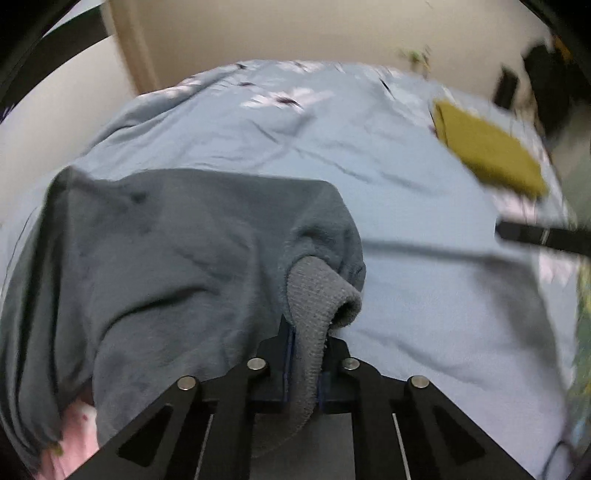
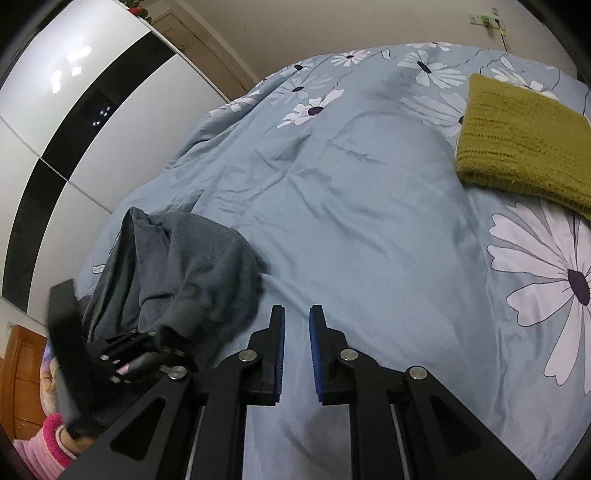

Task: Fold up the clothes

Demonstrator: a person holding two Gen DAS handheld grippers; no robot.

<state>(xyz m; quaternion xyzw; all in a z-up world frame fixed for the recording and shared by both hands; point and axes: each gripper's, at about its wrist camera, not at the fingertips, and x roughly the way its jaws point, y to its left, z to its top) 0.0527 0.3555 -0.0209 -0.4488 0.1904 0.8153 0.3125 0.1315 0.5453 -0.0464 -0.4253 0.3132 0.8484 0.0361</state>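
The dark slate-grey fleecy garment (image 1: 177, 258) lies bunched in a heap on the near left part of the bed, its soft body rumpled into broad folds. One ribbed, lighter grey knit cuff (image 1: 314, 295) sticks out of the heap on its right side, and the left gripper (image 1: 306, 362) has its two black fingers pressed together on that cuff, so the knit band runs down between the blue pads and hangs out below them. From the right wrist view the same garment (image 2: 184, 273) sits to the left, with the left gripper (image 2: 147, 350) nosed into its near edge; that part is blurred, and a fuzzy pink sleeve (image 2: 51, 439) shows just under it at the lower left corner.

The right gripper (image 2: 297, 347) hovers over bare bedding just to the right of the heap, its fingers standing apart with a clear gap between the blue ribbed pads (image 2: 317, 347), nothing between them.

Under everything is the pale blue bed cover printed with large white daisies (image 2: 351, 206), creased in long shallow wrinkles. Well apart from the grey heap, toward the far right of the bed, lies a folded olive-yellow chunky knit sweater (image 2: 524, 147), flat and squared off; the left wrist view shows it (image 1: 487, 147) too, smeared by motion blur.

Beyond the bed's left side stands a glossy white wardrobe with black bands (image 2: 74, 122), and a beige wall (image 2: 332, 26) runs behind the head of the bed. An orange-brown wooden piece (image 2: 22, 376) peeks in low on the left.
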